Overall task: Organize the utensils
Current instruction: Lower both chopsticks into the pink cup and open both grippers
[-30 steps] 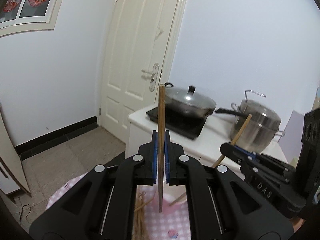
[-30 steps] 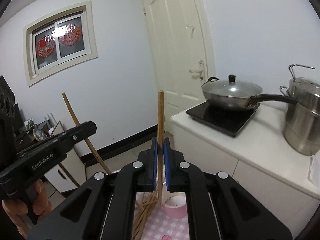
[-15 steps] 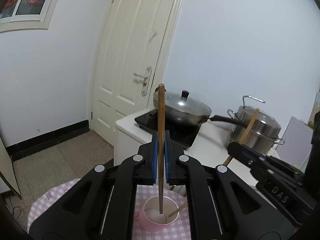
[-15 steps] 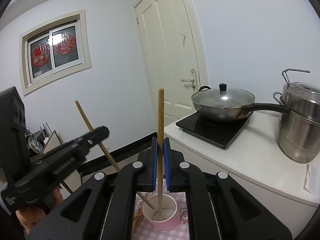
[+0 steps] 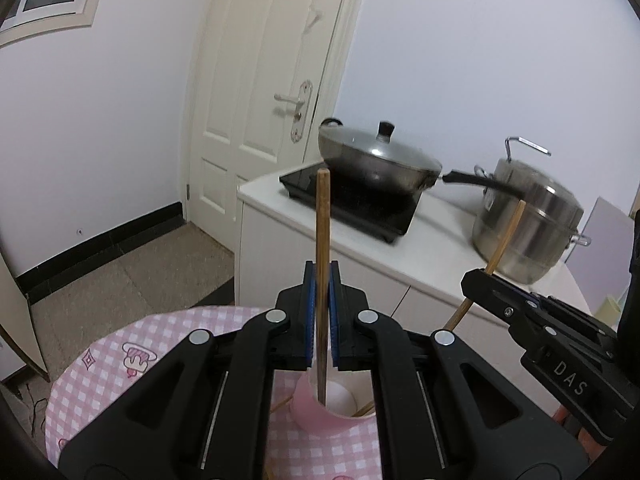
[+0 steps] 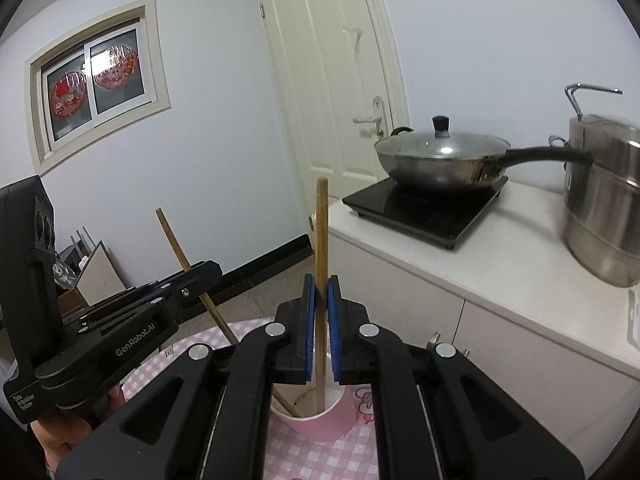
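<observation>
We hold our left gripper (image 5: pixel 322 316) and right gripper (image 6: pixel 320 324) each clamped on an upright wooden chopstick (image 5: pixel 322 232), tips inside a round pink cup (image 6: pixel 320 426).

left wrist: faces pink cup (image 5: pixel 324 408) | right wrist: same cup, close

A cup (image 5: pixel 325 411) is set on a table (image 5: pixel 132 364) at the near side, and the low ends of two chopsticks are held down inside it, one by each gripper. Behind the table, to the right, a counter (image 6: pixel 500 276) is found with a stove plate (image 6: pixel 424 210) on it; a pan (image 6: pixel 442 160) is set on the plate. A big pot (image 6: pixel 604 204) is placed at the right of the pan, and a door (image 6: pixel 332 76) is seen far behind.
</observation>
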`<control>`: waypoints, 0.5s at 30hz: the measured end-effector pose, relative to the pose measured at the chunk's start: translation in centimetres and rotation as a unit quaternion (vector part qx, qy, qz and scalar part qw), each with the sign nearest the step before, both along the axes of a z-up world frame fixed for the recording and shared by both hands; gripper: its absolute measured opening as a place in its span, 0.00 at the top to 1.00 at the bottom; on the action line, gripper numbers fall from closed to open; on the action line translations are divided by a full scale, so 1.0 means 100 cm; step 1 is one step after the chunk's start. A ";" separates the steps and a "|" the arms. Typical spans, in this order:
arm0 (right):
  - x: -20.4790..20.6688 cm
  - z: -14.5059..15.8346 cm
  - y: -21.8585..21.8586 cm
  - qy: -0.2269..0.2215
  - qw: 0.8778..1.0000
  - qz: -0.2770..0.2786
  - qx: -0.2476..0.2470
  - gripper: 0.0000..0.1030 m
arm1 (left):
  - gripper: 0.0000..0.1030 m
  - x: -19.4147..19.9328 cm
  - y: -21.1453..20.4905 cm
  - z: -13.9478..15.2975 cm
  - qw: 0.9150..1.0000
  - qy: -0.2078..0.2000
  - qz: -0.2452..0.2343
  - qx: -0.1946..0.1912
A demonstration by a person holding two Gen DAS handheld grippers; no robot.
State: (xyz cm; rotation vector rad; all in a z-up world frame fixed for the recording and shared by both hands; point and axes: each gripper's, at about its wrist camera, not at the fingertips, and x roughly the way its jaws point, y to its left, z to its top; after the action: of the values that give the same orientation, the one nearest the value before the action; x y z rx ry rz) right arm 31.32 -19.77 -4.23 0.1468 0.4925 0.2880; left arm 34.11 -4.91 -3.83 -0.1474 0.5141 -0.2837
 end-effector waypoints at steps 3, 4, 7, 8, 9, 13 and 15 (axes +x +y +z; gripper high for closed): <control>0.001 -0.006 0.000 0.008 1.000 -0.001 0.000 0.95 | 0.94 0.002 0.002 -0.009 1.000 0.016 -0.004 0.002; 0.001 -0.008 0.000 0.011 1.000 -0.001 0.000 0.95 | 0.94 0.002 0.003 -0.011 1.000 0.019 -0.005 0.002; 0.000 -0.015 0.001 0.018 1.000 -0.002 -0.001 0.95 | 0.94 0.002 0.005 -0.017 1.000 0.030 -0.007 0.003; 0.000 -0.017 0.001 0.021 1.000 -0.002 -0.001 0.95 | 0.94 0.002 0.005 -0.018 0.999 0.032 -0.008 0.004; 0.000 -0.019 0.001 0.024 1.000 -0.002 -0.001 0.95 | 0.94 0.001 0.005 -0.018 1.000 0.030 -0.006 0.007; -0.002 -0.022 0.000 0.023 1.000 -0.006 -0.002 0.95 | 0.94 -0.002 0.003 -0.017 0.999 0.032 -0.012 0.013; -0.002 -0.022 0.001 0.024 1.000 -0.006 -0.003 0.95 | 0.94 -0.003 0.002 -0.016 0.999 0.033 -0.012 0.015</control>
State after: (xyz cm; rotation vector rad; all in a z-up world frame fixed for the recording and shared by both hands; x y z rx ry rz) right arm 31.14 -19.71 -6.41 0.1518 0.5399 0.2718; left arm 33.81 -4.69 -5.43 -0.1214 0.5846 -0.2946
